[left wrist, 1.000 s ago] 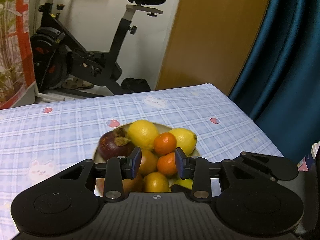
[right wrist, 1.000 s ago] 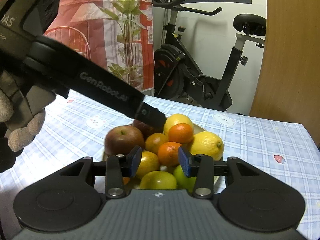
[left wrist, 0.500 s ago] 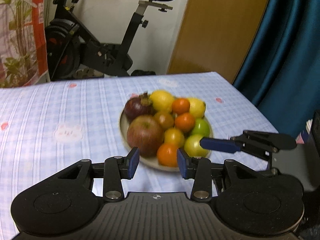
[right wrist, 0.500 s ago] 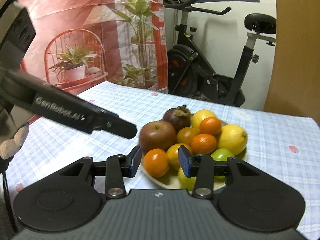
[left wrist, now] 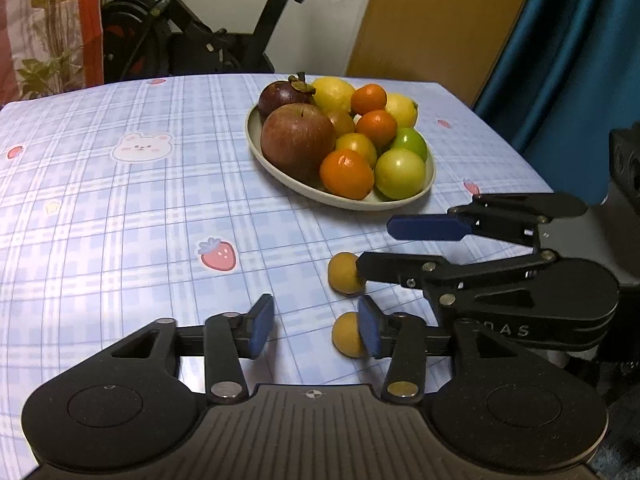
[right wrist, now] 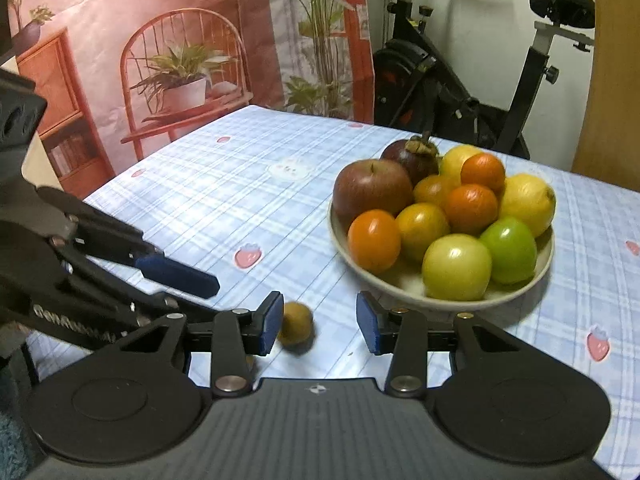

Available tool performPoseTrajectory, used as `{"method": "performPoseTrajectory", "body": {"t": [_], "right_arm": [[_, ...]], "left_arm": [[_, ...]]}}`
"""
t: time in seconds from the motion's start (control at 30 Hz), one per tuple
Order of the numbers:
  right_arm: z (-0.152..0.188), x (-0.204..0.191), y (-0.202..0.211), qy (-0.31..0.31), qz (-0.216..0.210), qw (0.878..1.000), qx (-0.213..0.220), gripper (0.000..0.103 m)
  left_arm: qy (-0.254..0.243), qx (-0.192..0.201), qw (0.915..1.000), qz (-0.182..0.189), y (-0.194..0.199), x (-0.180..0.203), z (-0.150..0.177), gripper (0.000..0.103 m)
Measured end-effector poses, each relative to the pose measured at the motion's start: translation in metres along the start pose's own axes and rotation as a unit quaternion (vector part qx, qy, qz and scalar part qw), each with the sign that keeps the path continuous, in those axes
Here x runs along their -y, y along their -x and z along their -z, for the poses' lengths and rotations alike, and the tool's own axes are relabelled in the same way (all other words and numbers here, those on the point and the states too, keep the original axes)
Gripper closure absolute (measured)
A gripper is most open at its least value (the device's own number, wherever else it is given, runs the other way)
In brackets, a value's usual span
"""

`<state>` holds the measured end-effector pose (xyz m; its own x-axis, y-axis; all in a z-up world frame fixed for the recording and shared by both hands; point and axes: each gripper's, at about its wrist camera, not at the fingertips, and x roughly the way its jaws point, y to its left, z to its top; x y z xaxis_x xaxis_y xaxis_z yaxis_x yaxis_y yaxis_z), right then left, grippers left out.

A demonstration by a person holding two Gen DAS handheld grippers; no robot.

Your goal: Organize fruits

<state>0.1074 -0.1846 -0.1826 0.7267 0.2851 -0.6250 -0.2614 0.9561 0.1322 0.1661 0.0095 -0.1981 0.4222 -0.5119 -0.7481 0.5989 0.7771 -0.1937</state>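
A pale plate (left wrist: 280, 172) (right wrist: 400, 292) on the checked tablecloth holds a red apple (left wrist: 298, 142), a mangosteen, lemons, oranges and green fruits. Two small brown-yellow fruits lie on the cloth nearer to me. The far one (left wrist: 344, 278) (right wrist: 296, 324) rests against one fingertip of my right gripper (right wrist: 319, 322) (left wrist: 392, 248), whose jaws stand apart without pressing it. The near one (left wrist: 347, 340) is partly hidden behind a pad of my left gripper (left wrist: 315, 332) (right wrist: 180, 284). The left jaws are opening, with only cloth between them.
An exercise bike (right wrist: 460, 92) stands beyond the table's far edge. A blue curtain (left wrist: 560, 60) and a wooden panel (left wrist: 432, 20) are at the right, and a printed backdrop (right wrist: 180, 40) hangs on the left. Bare cloth (left wrist: 120, 220) spreads left of the plate.
Both grippers have pulled back from over the plate and sunk toward the near part of the table. Two small loose fruits have come into view. The left jaws have widened.
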Motion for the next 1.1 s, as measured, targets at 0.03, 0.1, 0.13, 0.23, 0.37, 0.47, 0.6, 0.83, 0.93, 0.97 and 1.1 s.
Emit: {"method": "performPoseTrajectory", "body": {"t": [0.03,0.1,0.13,0.23,0.37,0.47,0.6,0.83,0.93,0.97,1.1], "right_arm": [[0.001,0.0,0.0,0.001,0.0,1.0,0.0,0.059],[0.003,-0.001,0.001,0.0,-0.001,1.0,0.0,0.059],[0.003,0.0,0.002,-0.001,-0.001,1.0,0.0,0.059],[0.005,0.001,0.004,-0.002,0.006,1.0,0.004,0.059],[0.009,0.008,0.01,-0.022,0.009,1.0,0.012,0.059],[0.011,0.01,0.012,-0.025,0.01,1.0,0.014,0.059],[0.012,0.01,0.013,-0.028,0.008,0.999,0.016,0.059],[0.012,0.011,0.014,-0.032,0.004,0.999,0.019,0.059],[0.013,0.012,0.015,-0.039,0.005,0.999,0.021,0.058],[0.014,0.013,0.015,-0.041,0.006,0.999,0.021,0.058],[0.014,0.014,0.016,-0.048,0.005,0.999,0.02,0.058]], "left_arm": [[-0.001,0.002,1.0,-0.003,0.001,0.001,0.001,0.05],[-0.005,0.007,0.9999,-0.006,0.003,0.003,0.0,0.045],[-0.007,0.012,0.9999,-0.006,0.005,0.004,0.001,0.041],[-0.009,0.034,0.9991,-0.026,0.008,0.008,0.0,0.026],[-0.004,0.047,0.9988,-0.015,0.01,0.011,0.006,0.025],[-0.008,0.047,0.9989,0.0,0.009,0.014,0.012,0.038],[-0.008,0.058,0.9981,0.018,0.009,0.014,0.018,0.049],[-0.001,0.071,0.9971,0.026,0.01,0.013,0.021,0.049],[-0.01,0.053,0.9983,0.022,0.006,0.018,0.021,0.049],[-0.009,0.051,0.9984,0.023,0.005,0.018,0.021,0.049],[0.0,0.04,0.999,0.019,0.002,0.015,0.019,0.049]]}}
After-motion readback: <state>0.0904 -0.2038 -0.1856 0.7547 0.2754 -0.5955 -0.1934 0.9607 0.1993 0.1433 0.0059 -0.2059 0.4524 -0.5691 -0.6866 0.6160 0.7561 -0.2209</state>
